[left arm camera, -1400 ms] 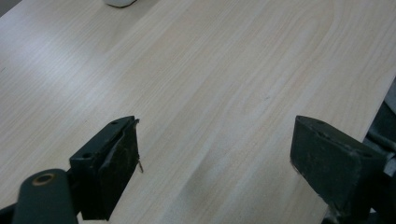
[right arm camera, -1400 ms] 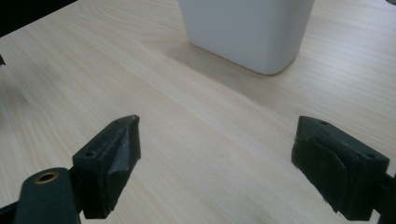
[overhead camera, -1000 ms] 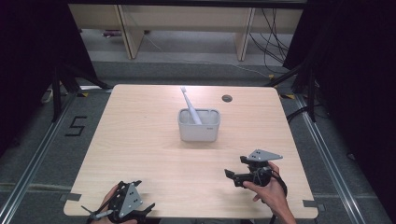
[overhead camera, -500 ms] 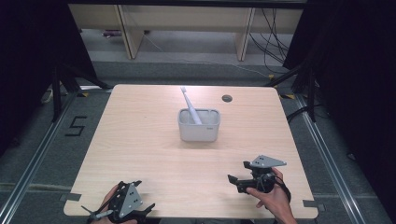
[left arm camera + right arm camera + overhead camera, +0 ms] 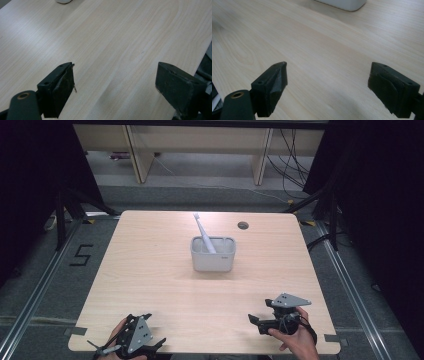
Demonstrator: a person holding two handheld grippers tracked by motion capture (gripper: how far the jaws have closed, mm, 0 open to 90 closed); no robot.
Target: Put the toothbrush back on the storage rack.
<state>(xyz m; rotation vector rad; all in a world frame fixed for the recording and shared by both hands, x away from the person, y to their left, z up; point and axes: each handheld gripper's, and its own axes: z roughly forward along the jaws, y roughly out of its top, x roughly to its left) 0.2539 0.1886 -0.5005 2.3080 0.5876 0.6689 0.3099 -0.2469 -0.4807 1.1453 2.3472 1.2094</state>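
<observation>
From the high view, a toothbrush (image 5: 201, 231) leans in a white holder (image 5: 213, 255) at mid-table, well apart from the left gripper (image 5: 150, 346) and right gripper (image 5: 256, 321) at the near edge; the reach for the brush likely goes best if one gripper comes in high and closes on the handle above the rim. In the left gripper view the jaws stand wide apart over bare table (image 5: 120, 37), holding nothing. The right gripper view shows the same: jaws spread and empty, the holder (image 5: 342, 3) far ahead.

left tool (image 5: 115, 87) jaws wide apart over bare wooden table (image 5: 120, 40); white holder (image 5: 63, 1) at top edge.
</observation>
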